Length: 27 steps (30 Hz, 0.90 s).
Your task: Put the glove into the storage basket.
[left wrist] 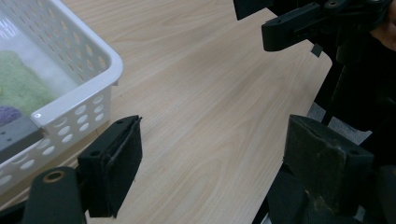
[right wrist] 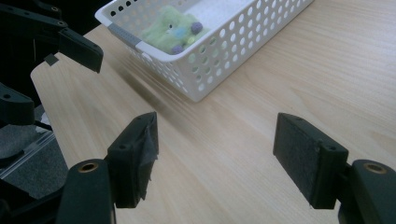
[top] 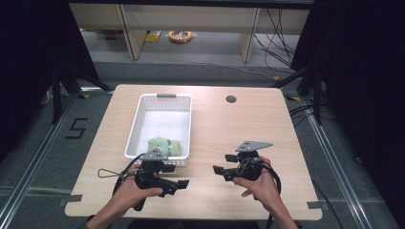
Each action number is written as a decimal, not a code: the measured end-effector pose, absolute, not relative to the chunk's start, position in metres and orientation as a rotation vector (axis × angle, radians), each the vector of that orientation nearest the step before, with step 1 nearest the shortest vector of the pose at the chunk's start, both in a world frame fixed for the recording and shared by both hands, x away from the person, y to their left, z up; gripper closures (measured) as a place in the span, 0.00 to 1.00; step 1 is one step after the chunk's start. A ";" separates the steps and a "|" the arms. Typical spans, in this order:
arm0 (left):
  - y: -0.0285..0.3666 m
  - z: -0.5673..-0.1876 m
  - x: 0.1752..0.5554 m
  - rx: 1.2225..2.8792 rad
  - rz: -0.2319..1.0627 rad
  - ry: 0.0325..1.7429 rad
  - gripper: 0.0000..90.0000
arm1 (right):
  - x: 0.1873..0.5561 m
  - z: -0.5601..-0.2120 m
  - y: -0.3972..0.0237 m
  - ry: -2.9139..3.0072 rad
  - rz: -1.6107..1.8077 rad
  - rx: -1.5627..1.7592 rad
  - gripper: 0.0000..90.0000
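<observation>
A white perforated basket [top: 138,121] stands left of the table's middle, and a green plush toy [top: 165,145] with purple spots lies at its near end. My left gripper [top: 175,175] is just in front of the basket's near end, pointing right, open with nothing between its fingers. My right gripper [top: 223,163] faces it from the right, pointing left, also open and empty. In the left gripper view the jaws [left wrist: 219,158] stand wide over bare wood beside the basket corner [left wrist: 70,93]. The right gripper view has the jaws [right wrist: 219,149] apart, with the toy [right wrist: 170,28] inside the basket [right wrist: 210,60].
The light wooden table [top: 239,124] has a round cable hole [top: 231,99] at the back right. Dark curtains flank both sides. Beyond the table are desk legs, floor cables and a yellow object [top: 180,36] on the floor.
</observation>
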<state>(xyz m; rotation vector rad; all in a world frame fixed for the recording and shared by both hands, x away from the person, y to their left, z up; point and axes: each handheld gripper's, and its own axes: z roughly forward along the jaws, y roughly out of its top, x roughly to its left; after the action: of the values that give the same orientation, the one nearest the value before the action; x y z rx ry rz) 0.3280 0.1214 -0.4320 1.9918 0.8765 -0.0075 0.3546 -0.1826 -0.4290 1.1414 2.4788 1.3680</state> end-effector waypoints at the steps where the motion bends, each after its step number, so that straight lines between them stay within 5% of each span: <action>1: 0.121 -0.433 0.328 1.994 -0.015 0.866 0.21 | 0.354 -0.429 -0.184 2.481 1.368 1.127 0.35; 27: 0.120 -0.460 0.315 1.987 -0.016 0.869 0.20 | 0.332 -0.450 -0.192 2.495 1.419 1.117 0.24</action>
<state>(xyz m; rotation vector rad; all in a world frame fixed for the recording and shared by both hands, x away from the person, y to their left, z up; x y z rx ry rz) 0.3150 0.1197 -0.4599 1.9866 0.8694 -0.0160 0.3321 -0.1920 -0.4502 1.1170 2.4951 1.4192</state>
